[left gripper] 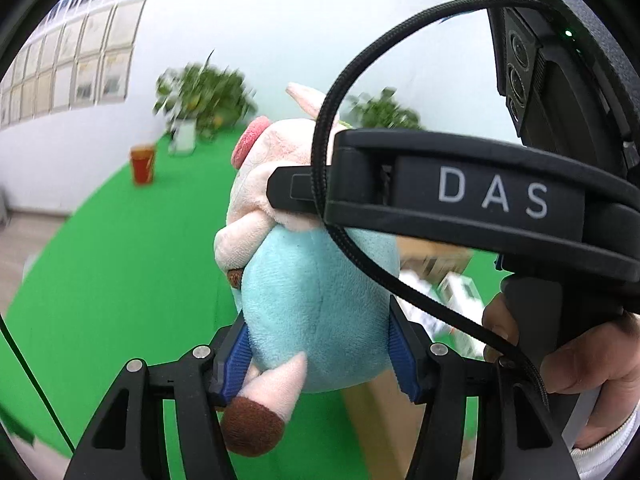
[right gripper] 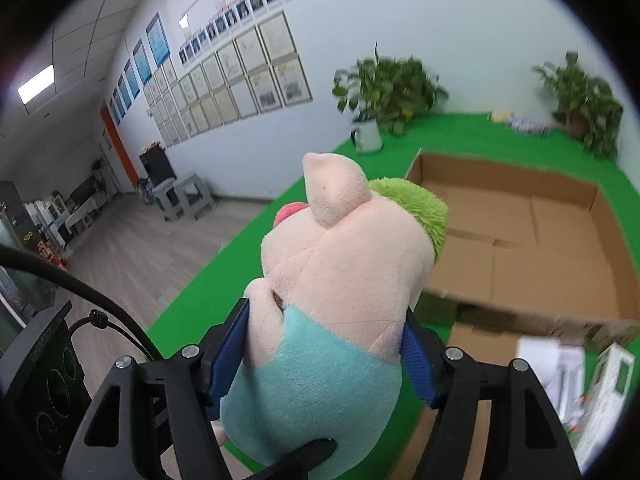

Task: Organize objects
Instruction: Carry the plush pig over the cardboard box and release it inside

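Observation:
A plush pig point(left gripper: 316, 300), with a pink head, a light blue body and a green tuft, hangs in the air above the green table. My left gripper point(left gripper: 320, 348) is shut on its blue body, both blue pads pressing into the fabric. In the right wrist view my right gripper point(right gripper: 326, 344) is shut on the plush pig point(right gripper: 340, 264) higher up, about where the pink meets the blue. From the left wrist view, one black finger point(left gripper: 292, 192) of the right gripper lies against the pig's head, and a hand point(left gripper: 580, 352) holds that gripper's handle.
An open, shallow cardboard box point(right gripper: 520, 240) lies on the green table cover point(right gripper: 224, 280) to the right. White packages point(right gripper: 580, 380) sit beside its near edge. Potted plants point(right gripper: 388, 88) stand at the back wall, and a red cup point(left gripper: 142, 162) stands far left.

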Available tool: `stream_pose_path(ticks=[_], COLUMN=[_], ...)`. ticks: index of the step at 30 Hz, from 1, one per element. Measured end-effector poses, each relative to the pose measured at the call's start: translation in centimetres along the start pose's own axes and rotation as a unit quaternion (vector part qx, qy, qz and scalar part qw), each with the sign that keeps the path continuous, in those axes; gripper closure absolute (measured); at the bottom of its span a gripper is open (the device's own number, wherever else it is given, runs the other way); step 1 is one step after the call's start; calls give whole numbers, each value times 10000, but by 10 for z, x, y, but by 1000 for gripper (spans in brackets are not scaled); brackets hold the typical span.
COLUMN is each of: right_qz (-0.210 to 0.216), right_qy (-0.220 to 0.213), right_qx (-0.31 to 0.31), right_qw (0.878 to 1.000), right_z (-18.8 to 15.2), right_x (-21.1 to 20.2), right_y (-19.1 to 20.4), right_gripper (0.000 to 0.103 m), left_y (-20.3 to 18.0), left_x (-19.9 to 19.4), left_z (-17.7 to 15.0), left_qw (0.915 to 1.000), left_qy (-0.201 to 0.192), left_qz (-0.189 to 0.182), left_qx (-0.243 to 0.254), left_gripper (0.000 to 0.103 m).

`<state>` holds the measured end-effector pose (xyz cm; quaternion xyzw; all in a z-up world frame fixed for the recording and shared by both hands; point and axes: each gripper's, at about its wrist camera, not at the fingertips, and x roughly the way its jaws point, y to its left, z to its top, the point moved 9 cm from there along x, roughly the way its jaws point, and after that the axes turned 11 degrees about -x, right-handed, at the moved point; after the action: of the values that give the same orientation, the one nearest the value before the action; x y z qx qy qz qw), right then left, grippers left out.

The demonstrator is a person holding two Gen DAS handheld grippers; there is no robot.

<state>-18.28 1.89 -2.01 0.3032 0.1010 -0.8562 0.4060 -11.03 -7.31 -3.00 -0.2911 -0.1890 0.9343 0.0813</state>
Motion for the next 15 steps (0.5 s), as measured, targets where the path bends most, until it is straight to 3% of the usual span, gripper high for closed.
stream_pose_path(ticks=[6, 15], right_qz=[-529, -1054], right_qy=[-747, -802], right_qx=[-198, -450], right_qw=[9956, 9902], right_z=[63, 107], right_x=[-44, -44], right_y=[-22, -57], right_gripper=[34, 35], left_y=[-52, -85], left_x=[-7, 38], left_z=[66, 147], left_qw=[9970, 9934], left_qy=[-536, -544], left_qz=[-427, -987], left_qx=[356, 226], left_gripper=[46, 46])
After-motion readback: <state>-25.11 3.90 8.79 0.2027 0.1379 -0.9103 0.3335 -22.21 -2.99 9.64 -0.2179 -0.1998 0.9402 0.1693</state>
